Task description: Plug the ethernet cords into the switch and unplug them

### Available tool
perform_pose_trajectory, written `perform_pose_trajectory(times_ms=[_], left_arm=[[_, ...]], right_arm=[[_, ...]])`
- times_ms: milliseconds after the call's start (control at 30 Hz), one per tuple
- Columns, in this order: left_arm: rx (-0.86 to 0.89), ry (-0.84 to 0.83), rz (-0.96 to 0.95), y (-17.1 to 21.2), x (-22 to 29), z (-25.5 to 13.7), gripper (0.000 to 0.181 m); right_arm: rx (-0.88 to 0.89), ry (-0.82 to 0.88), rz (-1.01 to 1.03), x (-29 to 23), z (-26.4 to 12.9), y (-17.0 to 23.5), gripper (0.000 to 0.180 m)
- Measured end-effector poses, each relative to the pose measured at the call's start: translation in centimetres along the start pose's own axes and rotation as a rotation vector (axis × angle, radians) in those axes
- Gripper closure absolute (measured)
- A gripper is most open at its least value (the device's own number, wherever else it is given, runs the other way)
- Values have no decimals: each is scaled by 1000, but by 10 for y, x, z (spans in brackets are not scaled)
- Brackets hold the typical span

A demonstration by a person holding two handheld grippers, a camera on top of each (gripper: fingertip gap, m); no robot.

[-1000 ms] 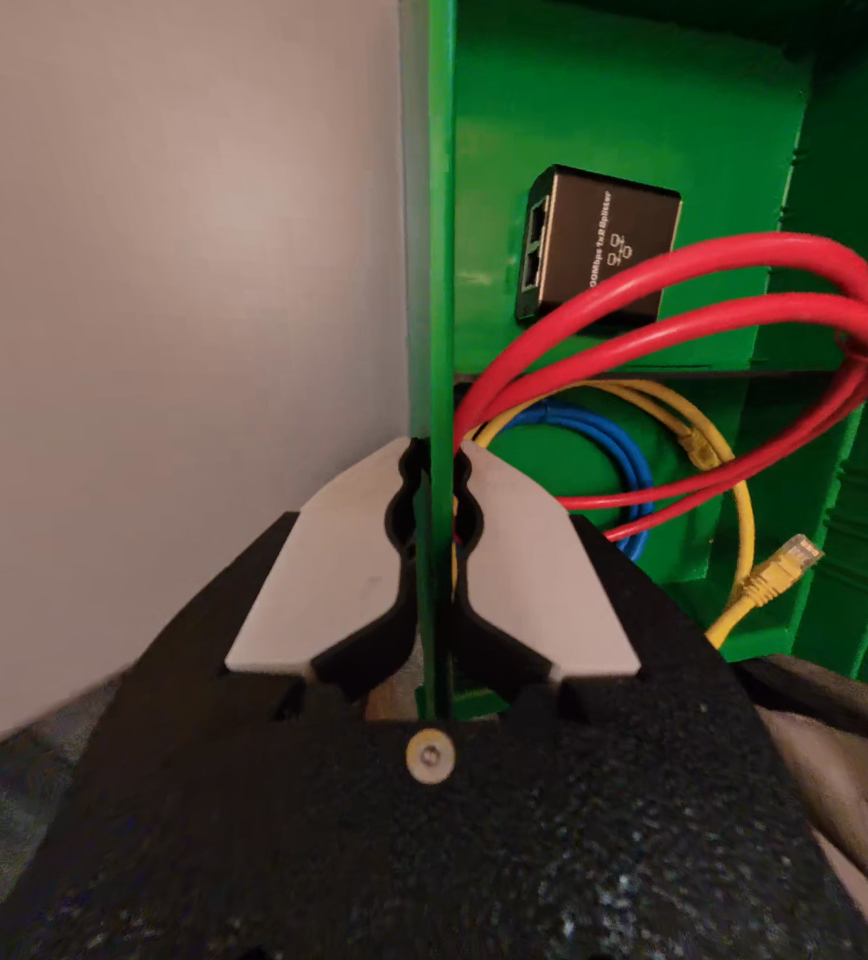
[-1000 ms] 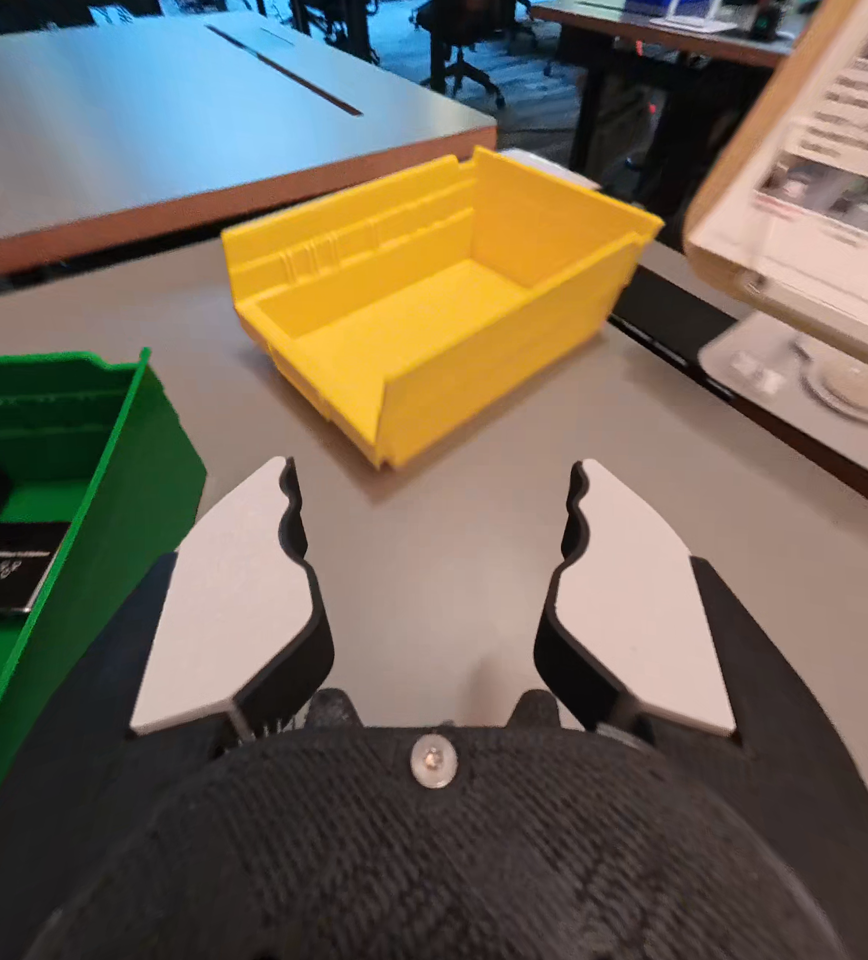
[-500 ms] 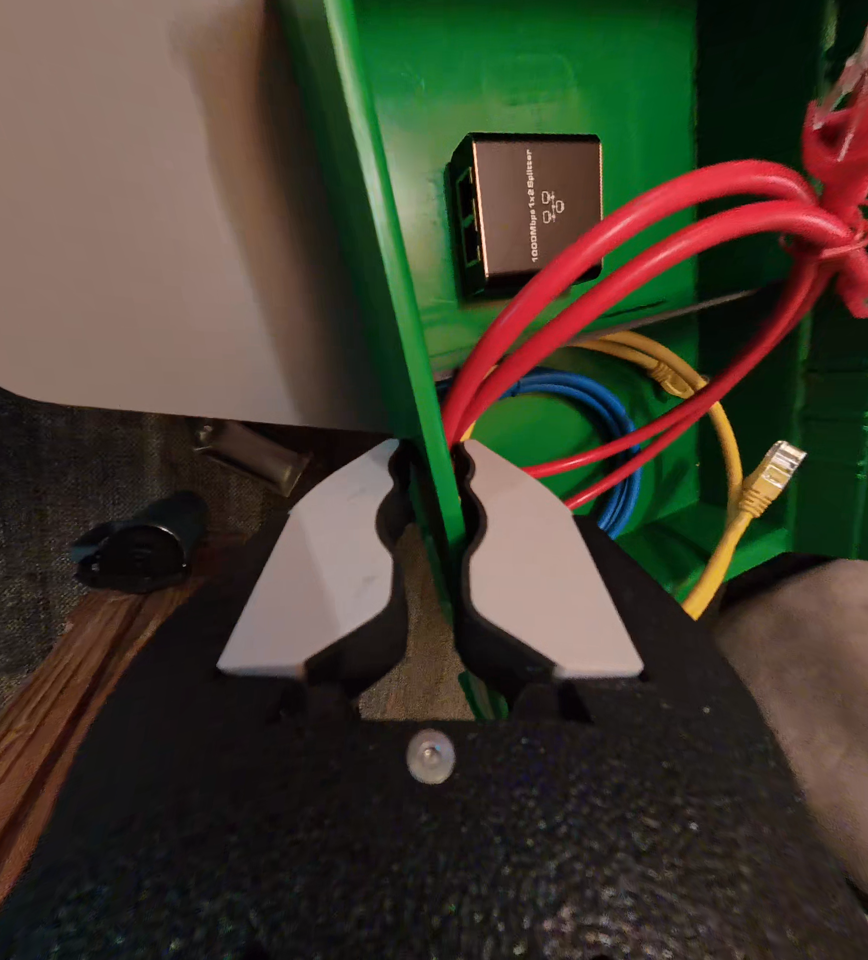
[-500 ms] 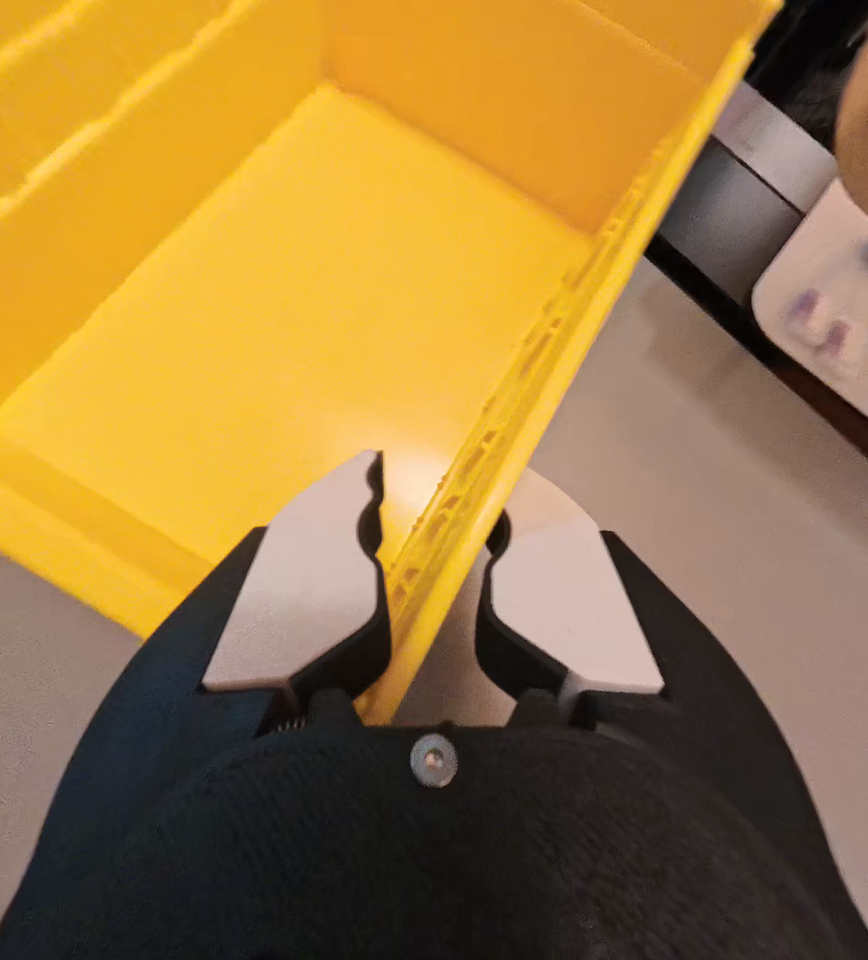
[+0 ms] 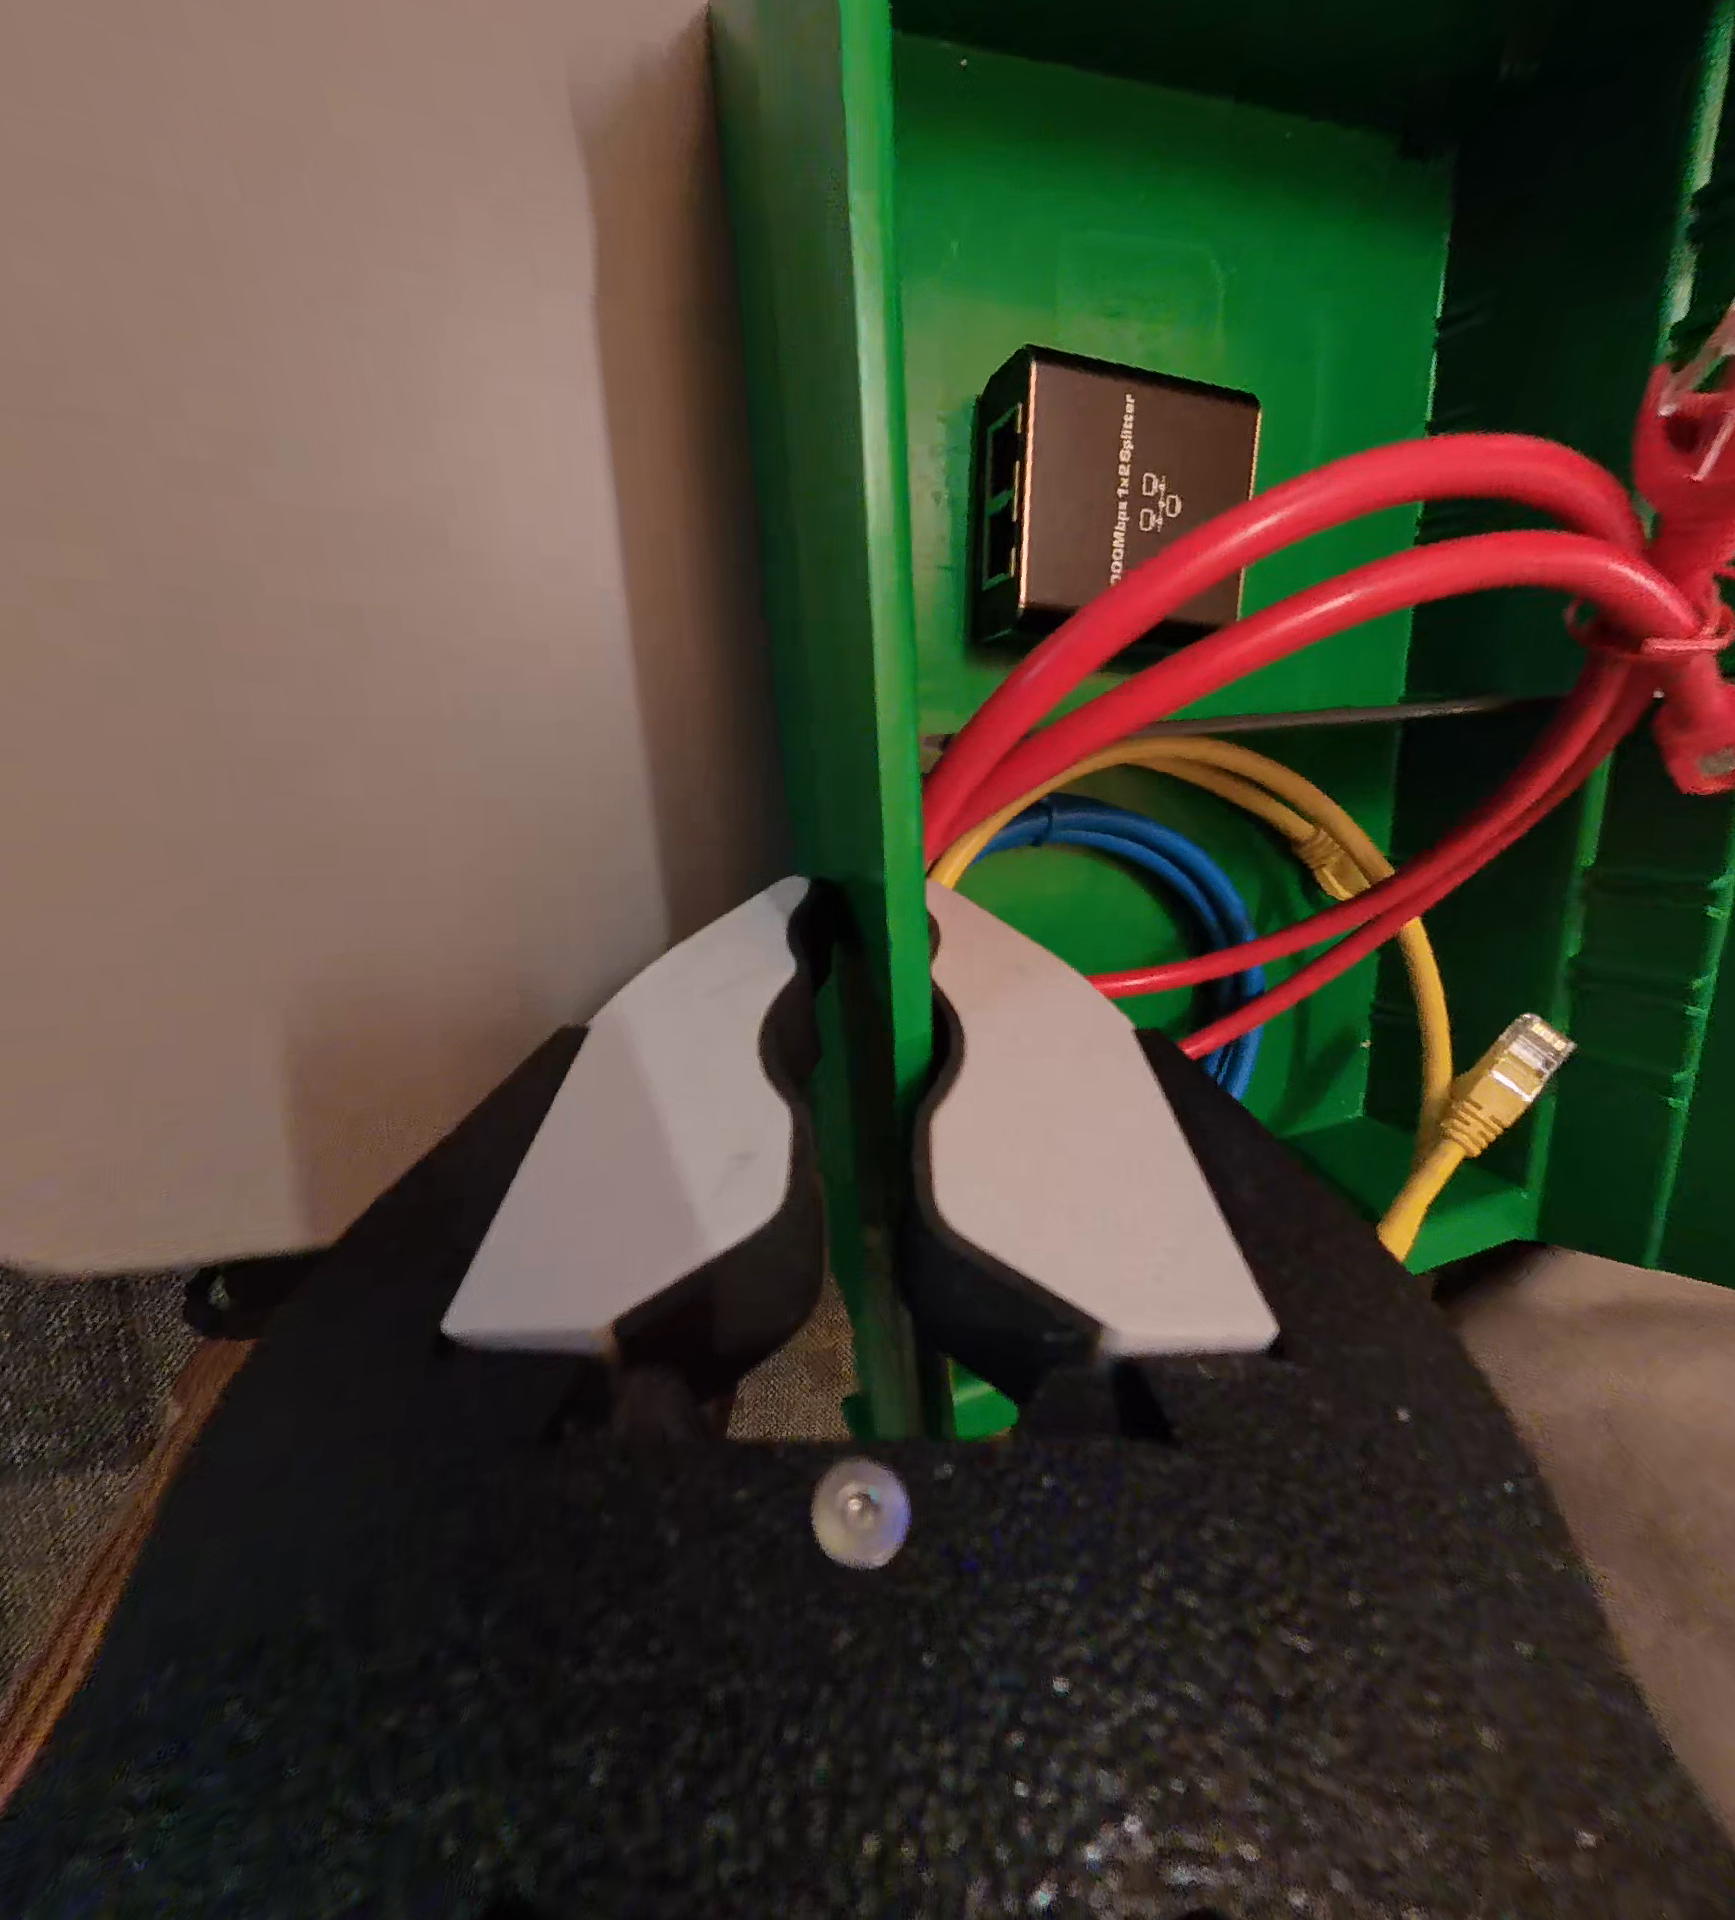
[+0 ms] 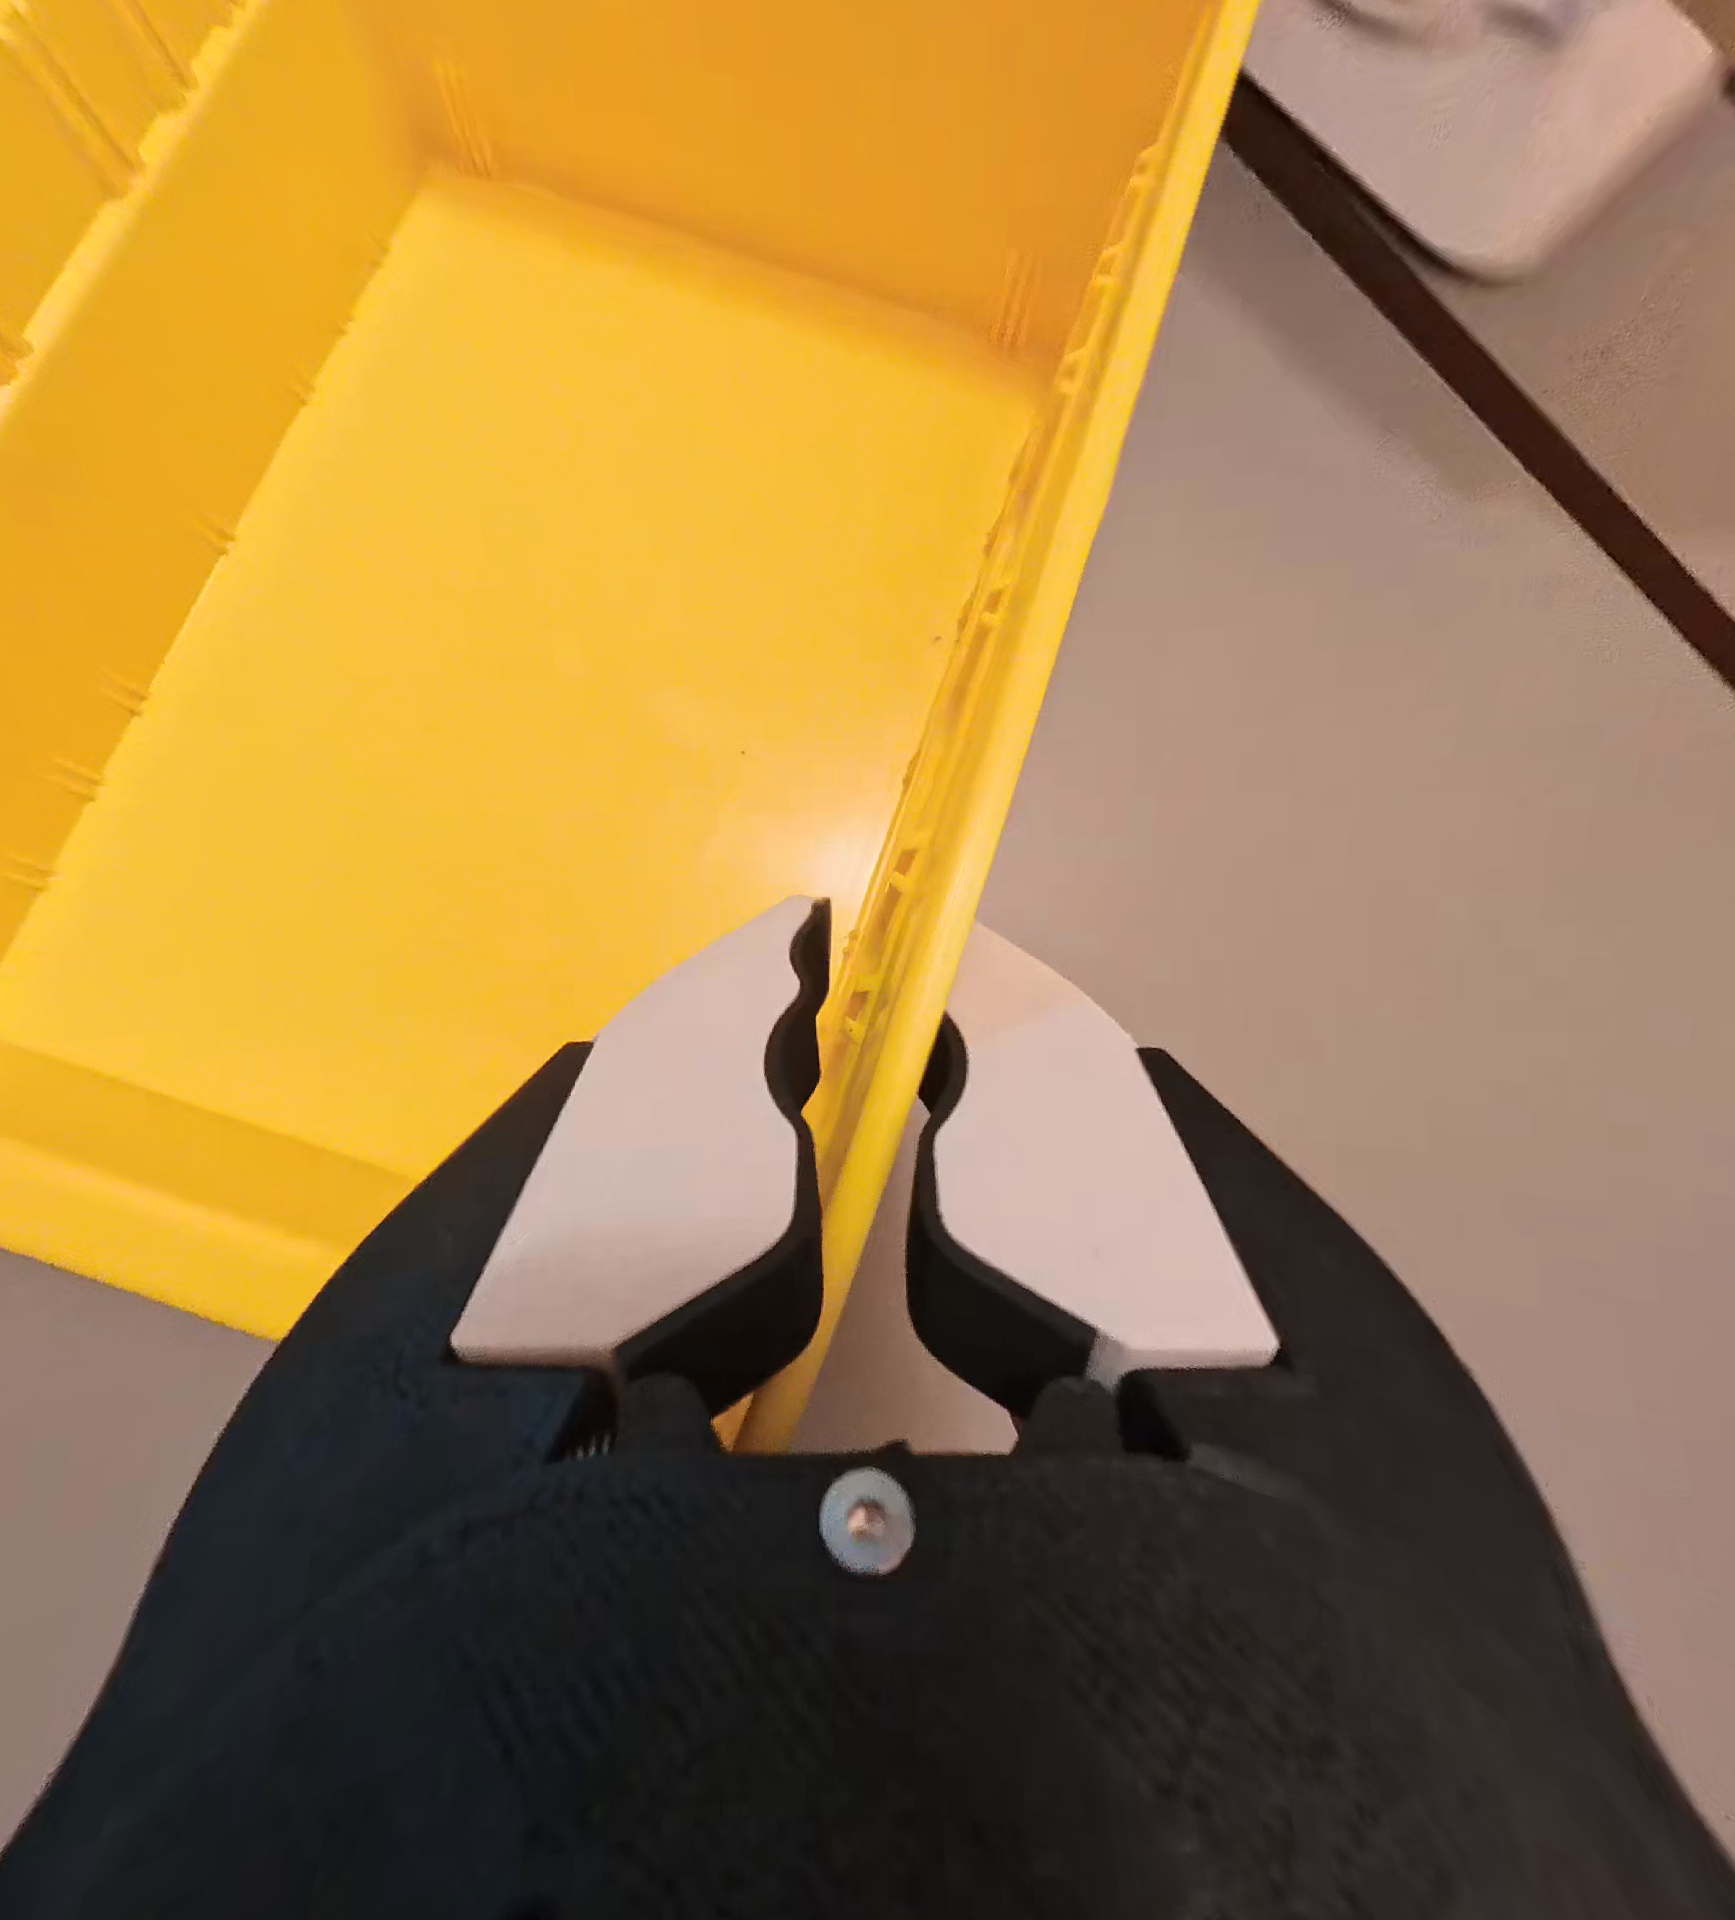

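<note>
Grey desk [image 6: 1414,831] carries both bins, with a darker seam running toward its far right edge; carpet and a strip of wood show beyond the desk's rounded near corner in the left wrist view

Left gripper [image 5: 868,914]: jaws closed to a narrow gap, pinching the side wall of the green bin [image 5: 1133,270]. Judged purpose – steady or drag the bin, since everything for the task sits inside it

Nearest inside the green bin: yellow cord [image 5: 1414,987], its plug end up against the near right corner; blue cord [image 5: 1154,842] coiled beneath it; red cord [image 5: 1310,520] looped over both, tied in a bundle at the right wall, clear plug poking up there. None plugged in

Farther in, past a dark divider: the switch [image 5: 1123,499], a small dark box lying on the bin floor, ports facing the left wall. Ports look empty

Right gripper [image 6: 878,935]: likewise nearly closed, clamped on the right wall rim of the yellow bin [image 6: 530,623], one finger inside, one outside. Nothing in the part of that bin's floor in view. Probably being repositioned, perhaps as a drop spot – a guess

Plugging not yet begun
</note>
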State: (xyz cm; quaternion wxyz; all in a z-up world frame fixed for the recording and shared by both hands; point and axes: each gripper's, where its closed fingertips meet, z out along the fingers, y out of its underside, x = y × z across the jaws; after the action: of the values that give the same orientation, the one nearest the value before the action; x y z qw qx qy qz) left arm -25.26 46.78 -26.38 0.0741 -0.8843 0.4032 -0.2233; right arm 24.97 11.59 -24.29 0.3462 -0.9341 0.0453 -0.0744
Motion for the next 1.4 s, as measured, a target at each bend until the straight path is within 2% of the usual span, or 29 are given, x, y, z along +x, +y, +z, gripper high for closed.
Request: perform_pose_trajectory(times_ms=[167,267,467,733,1000,1400], left_arm=[[-20,42,36,-41,26,24,168],[-28,75,49,-70,45,42,167],[-14,107,38,-127,82,76,164],[-5,106,19,-187,117,111,164],[36,82,-22,-230,121,128,164],[8,21,55,-261,105,134,168]], right_arm=[[-34,166,231,100,-73,100,166],[-50,269,329,151,-103,147,167],[-38,378,492,214,-128,201,168],[-37,429,558,262,-123,206,167],[-39,410,523,293,-106,193,167],[-35,401,494,312,-98,186,166]])
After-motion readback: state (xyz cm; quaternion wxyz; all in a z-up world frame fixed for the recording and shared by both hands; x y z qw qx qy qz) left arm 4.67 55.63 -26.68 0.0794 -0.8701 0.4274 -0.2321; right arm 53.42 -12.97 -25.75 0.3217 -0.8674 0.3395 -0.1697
